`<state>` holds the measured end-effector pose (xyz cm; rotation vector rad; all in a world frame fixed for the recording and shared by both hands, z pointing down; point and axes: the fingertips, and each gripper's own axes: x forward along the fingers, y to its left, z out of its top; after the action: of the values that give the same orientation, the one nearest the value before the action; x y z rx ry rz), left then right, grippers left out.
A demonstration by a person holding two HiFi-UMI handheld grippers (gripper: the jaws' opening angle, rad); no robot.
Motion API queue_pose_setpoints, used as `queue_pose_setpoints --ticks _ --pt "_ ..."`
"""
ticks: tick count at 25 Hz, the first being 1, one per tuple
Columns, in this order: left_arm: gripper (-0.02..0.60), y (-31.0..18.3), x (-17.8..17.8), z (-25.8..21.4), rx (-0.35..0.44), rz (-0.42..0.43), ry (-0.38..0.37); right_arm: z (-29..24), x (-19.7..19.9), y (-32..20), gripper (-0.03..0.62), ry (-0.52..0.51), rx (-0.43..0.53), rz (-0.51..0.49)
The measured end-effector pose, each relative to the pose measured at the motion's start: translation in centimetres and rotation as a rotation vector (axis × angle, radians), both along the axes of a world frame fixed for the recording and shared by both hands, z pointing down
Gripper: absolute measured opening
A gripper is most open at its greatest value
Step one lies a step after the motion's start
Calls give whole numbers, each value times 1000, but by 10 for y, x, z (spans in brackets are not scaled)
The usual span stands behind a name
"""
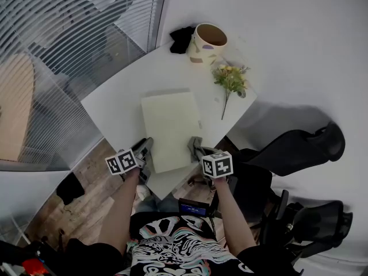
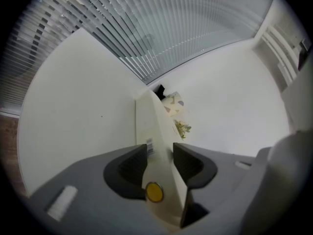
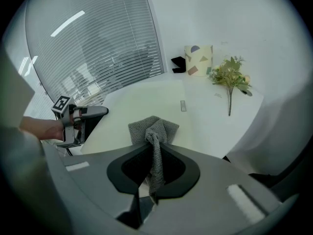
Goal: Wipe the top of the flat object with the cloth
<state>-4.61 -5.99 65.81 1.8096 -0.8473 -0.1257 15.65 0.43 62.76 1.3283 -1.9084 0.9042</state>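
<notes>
Left gripper (image 1: 145, 149) clamped on near-left edge of pale cream flat rectangular pad (image 1: 171, 125) | right gripper (image 1: 196, 147) clamped on bunched grey knitted cloth (image 3: 152, 129) at pad's near-right edge | pad lay mid white table (image 1: 115, 105), long axis pointing away toward patterned beige cup (image 1: 207, 43) | risk: one-edge hold could let pad swivel under wiping push; thinly pinched cloth could slip out.

Even daylight through window blinds (image 1: 69, 45); white table (image 1: 118, 96) slightly washed out; both gripper views bend and darken at edges.
</notes>
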Motion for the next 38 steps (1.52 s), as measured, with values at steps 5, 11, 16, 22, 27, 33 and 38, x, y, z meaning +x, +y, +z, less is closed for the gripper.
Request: queue_pose_setpoints --ticks 5,11,16,22,27,33,38 --pt "221 1 1 0 3 -4 -6 1 -6 -4 18 44 -7 -54" --pt "221 3 0 2 -5 -5 -6 2 -13 -11 18 22 -10 -65" --pt "221 2 -1 0 -6 -2 1 1 -13 -16 18 18 -7 -71" --pt "221 5 -1 0 -6 -7 -1 1 -11 -25 17 15 -4 -75" --pt "221 4 0 1 -15 -6 2 2 -10 -38 18 12 -4 -85" --pt "221 5 -1 1 -9 -15 -7 3 -8 -53 18 8 0 -100" --pt "221 3 0 1 -2 -22 -13 2 -8 -72 17 -1 18 -104"
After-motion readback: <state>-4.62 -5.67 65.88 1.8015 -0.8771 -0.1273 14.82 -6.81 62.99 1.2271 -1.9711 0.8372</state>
